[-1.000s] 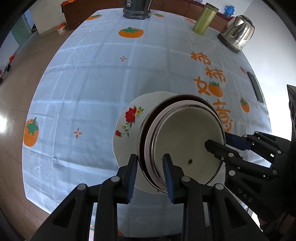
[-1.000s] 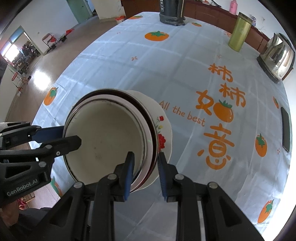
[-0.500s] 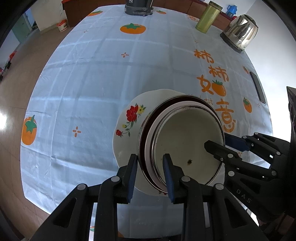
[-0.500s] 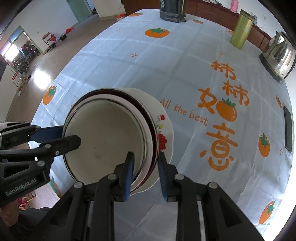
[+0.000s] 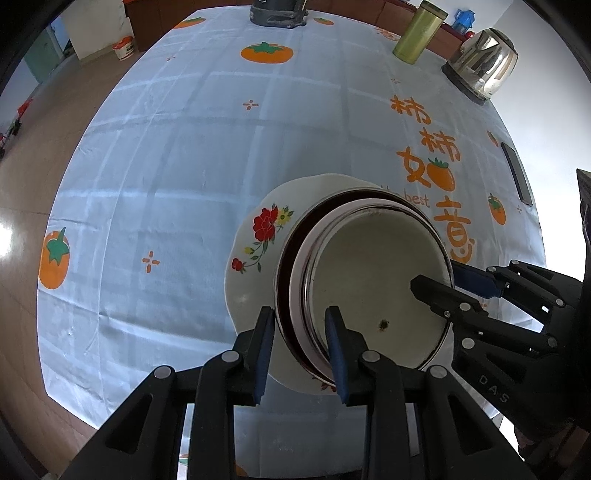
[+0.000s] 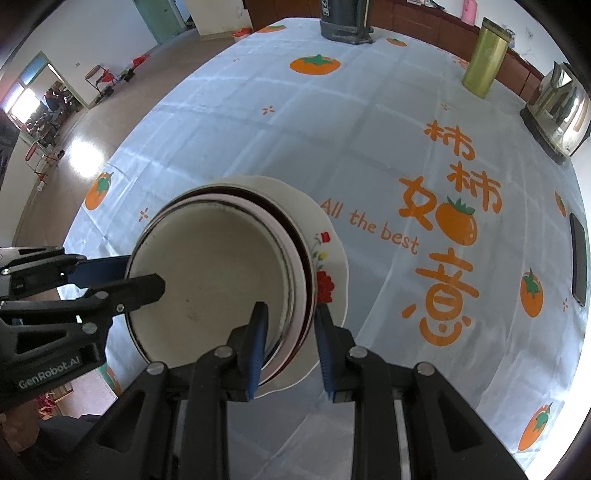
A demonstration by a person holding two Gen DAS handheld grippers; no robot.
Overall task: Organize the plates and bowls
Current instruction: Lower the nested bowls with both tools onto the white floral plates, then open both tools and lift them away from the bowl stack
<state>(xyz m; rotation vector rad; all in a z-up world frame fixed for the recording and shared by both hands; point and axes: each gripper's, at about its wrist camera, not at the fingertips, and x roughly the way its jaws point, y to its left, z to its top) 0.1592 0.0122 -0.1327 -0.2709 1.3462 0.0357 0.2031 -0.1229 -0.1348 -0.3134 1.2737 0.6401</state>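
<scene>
Pale blue persimmon-print tablecloth (image 5: 177, 166), silver kettle (image 5: 484, 62) at far edge. Left gripper (image 5: 299, 332) and right gripper (image 6: 290, 330) both clamp opposite rims of nested cream bowls (image 5: 373, 280) on white flowered plate (image 5: 258, 236), held above the cloth. Plate's underside hidden.

I count one flowered plate (image 5: 258, 236), two nested bowls (image 5: 373, 280), one kettle (image 5: 484, 66), one green tumbler (image 5: 419, 31), one phone (image 5: 517, 179) and two tools.

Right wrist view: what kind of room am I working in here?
Probably a home dining room: a big table under a persimmon-print tablecloth, an electric kettle and a green canister at its far edge, wooden cabinets behind.
</scene>
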